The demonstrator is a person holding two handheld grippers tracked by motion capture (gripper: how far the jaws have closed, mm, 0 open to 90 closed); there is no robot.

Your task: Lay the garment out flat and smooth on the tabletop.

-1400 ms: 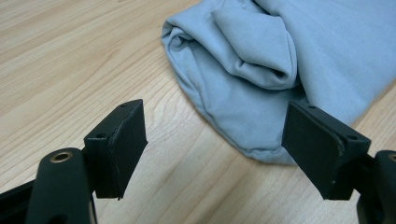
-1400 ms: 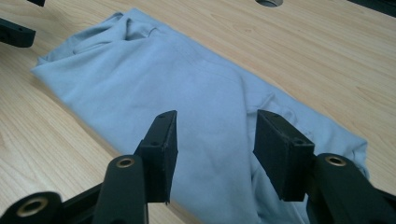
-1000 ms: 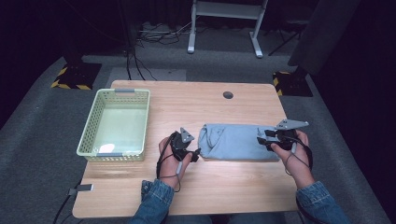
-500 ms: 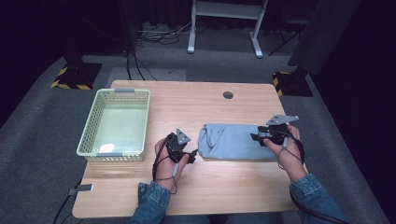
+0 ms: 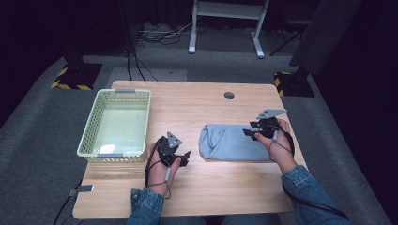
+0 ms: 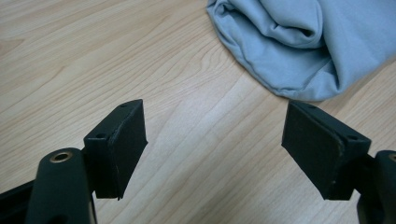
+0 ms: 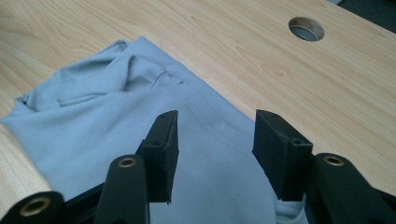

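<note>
— Since that's plainly soft knit, the folded blue garment (image 5: 230,142) will be light and floppy, I'd guess; it should sag from wherever it's lifted.

— Where would you take hold?

— At the ends. The rolled, bunched end facing the left tool (image 5: 174,154) gives thick folds to pinch. The right tool (image 5: 251,132) hangs over the flatter end, where a stitched seam runs.

— Are they gripping yet?

— No. The left tool's jaws are spread wide over bare desk (image 5: 202,103), beside the cloth. The right's are parted more narrowly above it, holding nothing.

— And where does it lie?

— Near the desk's right edge, well apart from the green basket (image 5: 91,129) at the left edge.
</note>
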